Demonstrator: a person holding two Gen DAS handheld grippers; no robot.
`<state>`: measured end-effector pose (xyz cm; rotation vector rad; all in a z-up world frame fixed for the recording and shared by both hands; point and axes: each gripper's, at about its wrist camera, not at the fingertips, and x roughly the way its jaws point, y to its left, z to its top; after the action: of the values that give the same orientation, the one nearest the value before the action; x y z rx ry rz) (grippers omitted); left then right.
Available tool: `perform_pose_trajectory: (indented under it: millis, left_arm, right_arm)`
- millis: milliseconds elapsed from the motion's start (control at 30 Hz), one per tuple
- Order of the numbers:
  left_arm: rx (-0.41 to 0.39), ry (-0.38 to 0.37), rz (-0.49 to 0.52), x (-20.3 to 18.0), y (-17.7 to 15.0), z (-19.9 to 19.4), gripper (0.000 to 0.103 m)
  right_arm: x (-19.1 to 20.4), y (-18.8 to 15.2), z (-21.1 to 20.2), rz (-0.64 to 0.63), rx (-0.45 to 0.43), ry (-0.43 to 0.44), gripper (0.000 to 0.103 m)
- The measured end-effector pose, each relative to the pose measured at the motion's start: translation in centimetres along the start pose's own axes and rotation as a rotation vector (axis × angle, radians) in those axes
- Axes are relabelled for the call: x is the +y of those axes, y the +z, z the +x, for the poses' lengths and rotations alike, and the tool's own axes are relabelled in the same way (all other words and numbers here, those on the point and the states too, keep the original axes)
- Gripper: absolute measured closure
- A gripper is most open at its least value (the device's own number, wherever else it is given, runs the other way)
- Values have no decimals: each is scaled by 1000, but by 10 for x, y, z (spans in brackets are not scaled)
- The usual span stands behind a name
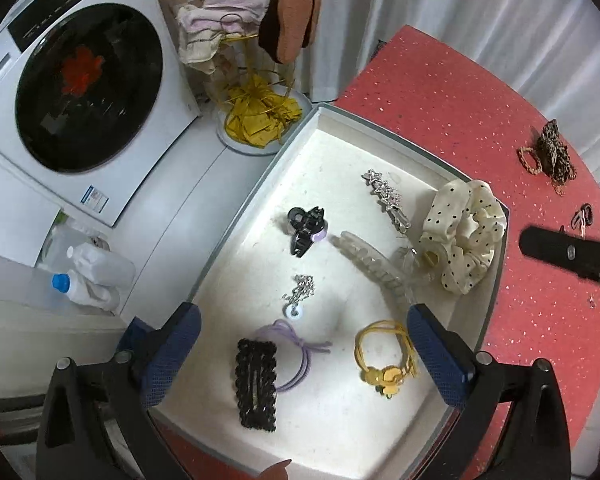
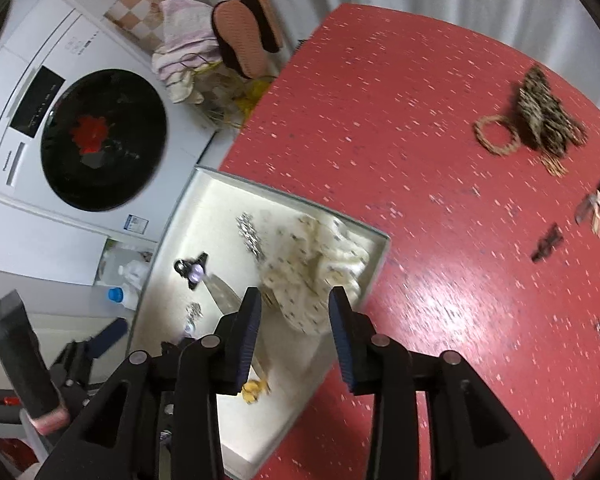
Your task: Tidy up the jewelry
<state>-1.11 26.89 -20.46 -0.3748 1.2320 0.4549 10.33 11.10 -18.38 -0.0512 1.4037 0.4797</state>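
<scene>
Jewelry mostly sits in the white box [image 1: 384, 128] on the red table [image 1: 460, 92]; a few pieces wait outside it.

Left gripper [image 1: 304, 344] hangs wide open and empty over the box, above the purple tie [image 1: 296, 354] and yellow tie [image 1: 384, 356]. Right gripper [image 2: 294, 320] is part open, holding nothing, over the scrunchie [image 1: 464, 232]. Leopard scrunchie [image 2: 544, 120] and small clips [image 2: 596, 204] lie well apart on the table. Judging by looks, they are light; the scrunchie is soft, best pinched at a fold. Clips seem stiff and slippery, so grip across the middle.
</scene>
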Motion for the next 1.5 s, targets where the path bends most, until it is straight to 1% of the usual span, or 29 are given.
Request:
perform_pose_trajectory:
  millis: [100, 167, 200, 300, 367, 500, 600, 633, 700, 767, 900, 967, 1133, 1333, 1433, 1500]
  left_arm:
    - [11, 4, -2, 3, -1, -7, 0]
    - [12, 23, 9, 2, -3, -12, 0]
    - [9, 41, 17, 1, -3, -15, 0]
    - [-11, 65, 46, 0, -8, -27, 0]
    - [-22, 68, 53, 0, -12, -36, 0]
    - [3, 45, 45, 6, -21, -50, 0]
    - [16, 31, 45, 9, -29, -59, 0]
    - [20, 26, 52, 9, -32, -63, 0]
    - [19, 9, 70, 9, -37, -70, 0]
    - [22, 11, 93, 9, -41, -78, 0]
    - [43, -20, 115, 9, -50, -89, 0]
    - [43, -23, 124, 8, -55, -96, 0]
    - [-6, -20, 100, 8, -64, -122, 0]
    - [-62, -8, 87, -1, -75, -151, 0]
    - [-103, 4, 55, -4, -83, -171, 0]
    - [-118, 5, 25, -4, -87, -180, 0]
  right_arm:
    - [-2, -9, -5, 6, 10, -11, 61]
    - [-3, -16, -7, 11, 21, -18, 59]
    - [-3, -19, -8, 12, 25, -21, 58]
    - [-1, -31, -12, 11, 48, -35, 57]
    - [1, -39, -16, 9, 60, -40, 54]
    - [5, -54, -24, 2, 72, -55, 49]
    - [9, -66, -31, -5, 82, -70, 43]
    - [11, -71, -34, -10, 84, -76, 42]
    - [14, -78, -40, -13, 81, -88, 35]
    - [16, -82, -45, -14, 77, -95, 32]
    - [19, -92, -56, 3, 73, -110, 26]
    - [20, -95, -62, 6, 72, -112, 24]
    - [27, -103, -75, -37, 69, -129, 22]
    - [32, -109, -102, -99, 21, -145, 20]
    - [33, -114, -118, -122, -15, -147, 9]
    - [33, -119, -131, -145, -52, -171, 0]
